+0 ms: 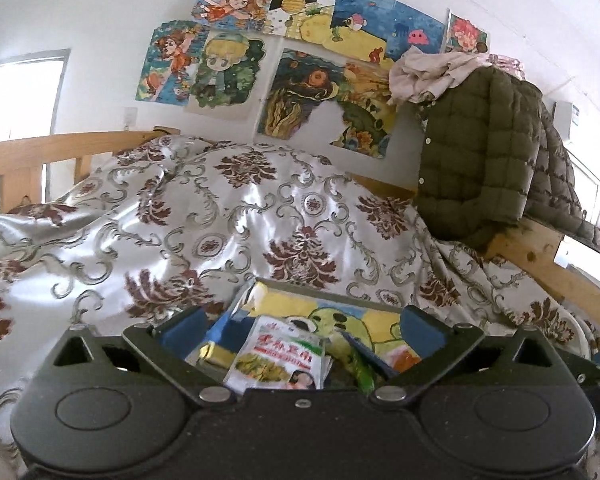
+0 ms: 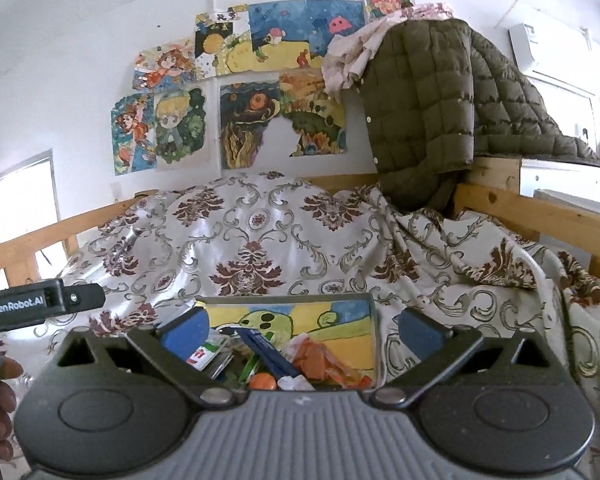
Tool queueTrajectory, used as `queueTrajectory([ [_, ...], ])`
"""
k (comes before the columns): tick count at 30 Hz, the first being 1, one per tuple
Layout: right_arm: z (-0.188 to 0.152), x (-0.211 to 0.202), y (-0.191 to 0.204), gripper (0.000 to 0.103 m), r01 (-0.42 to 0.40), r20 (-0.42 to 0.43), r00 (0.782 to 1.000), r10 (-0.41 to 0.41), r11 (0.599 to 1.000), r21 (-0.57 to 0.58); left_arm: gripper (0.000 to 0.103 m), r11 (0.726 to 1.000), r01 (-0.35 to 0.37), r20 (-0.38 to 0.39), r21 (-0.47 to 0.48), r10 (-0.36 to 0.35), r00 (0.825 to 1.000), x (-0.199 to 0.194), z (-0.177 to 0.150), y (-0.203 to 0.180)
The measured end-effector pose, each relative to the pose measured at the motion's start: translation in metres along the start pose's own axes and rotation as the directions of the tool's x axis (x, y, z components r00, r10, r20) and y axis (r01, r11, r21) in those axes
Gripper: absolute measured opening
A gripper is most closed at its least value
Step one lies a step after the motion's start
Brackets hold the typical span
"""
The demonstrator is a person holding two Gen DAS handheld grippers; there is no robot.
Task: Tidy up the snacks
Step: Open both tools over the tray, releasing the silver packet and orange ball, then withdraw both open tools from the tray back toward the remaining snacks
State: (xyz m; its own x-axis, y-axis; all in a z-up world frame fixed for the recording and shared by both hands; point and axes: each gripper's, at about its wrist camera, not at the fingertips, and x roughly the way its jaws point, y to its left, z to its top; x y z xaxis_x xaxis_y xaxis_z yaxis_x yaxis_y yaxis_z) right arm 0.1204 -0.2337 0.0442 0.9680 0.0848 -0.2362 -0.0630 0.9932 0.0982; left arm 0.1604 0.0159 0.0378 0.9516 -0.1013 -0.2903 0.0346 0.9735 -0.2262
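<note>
both tools are up off the pile now. the left tool [image 1: 300, 328] stands wide open with nothing between its blue pads, and the right tool [image 2: 300, 330] is just as wide and just as empty. low in the frame, the box [image 2: 374, 320] with its painted lining sits on the patterned bedspread [image 2: 260, 232], and the snacks [image 1: 278, 360] lie heaped inside it. they look gathered in; whether any stray packets remain outside, i cannot tell.

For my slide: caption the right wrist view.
Open tongs above a tray of snacks on a patterned cloth.
</note>
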Motion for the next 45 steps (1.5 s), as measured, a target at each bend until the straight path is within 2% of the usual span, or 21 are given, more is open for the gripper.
queueTrajectory([
  [8,-0.012,-0.037,0.007,0.103,0.003,-0.017,1.0,-0.003,1.0,0.023,0.102,0.999,-0.009,-0.02,0.04,0.01,1.0,-0.038,-0.016,0.002],
  [21,-0.037,-0.069,0.013,0.103,0.017,-0.12,0.993,-0.011,0.999,0.046,0.102,0.993,-0.041,-0.079,0.111,0.05,0.996,-0.078,-0.039,0.009],
  [27,-0.049,-0.08,0.018,0.103,0.04,-0.175,0.984,-0.033,0.999,0.037,0.102,0.988,-0.035,-0.139,0.151,0.056,0.989,-0.088,-0.05,0.007],
  [36,-0.063,-0.092,0.018,0.103,0.068,-0.242,0.969,-0.045,0.994,0.085,0.102,0.974,-0.04,-0.169,0.222,0.079,0.983,-0.101,-0.062,0.003],
  [45,-0.068,-0.089,0.02,0.103,0.091,-0.292,0.954,-0.069,0.994,0.061,0.102,0.976,-0.061,-0.193,0.208,0.102,0.976,-0.101,-0.062,0.009],
])
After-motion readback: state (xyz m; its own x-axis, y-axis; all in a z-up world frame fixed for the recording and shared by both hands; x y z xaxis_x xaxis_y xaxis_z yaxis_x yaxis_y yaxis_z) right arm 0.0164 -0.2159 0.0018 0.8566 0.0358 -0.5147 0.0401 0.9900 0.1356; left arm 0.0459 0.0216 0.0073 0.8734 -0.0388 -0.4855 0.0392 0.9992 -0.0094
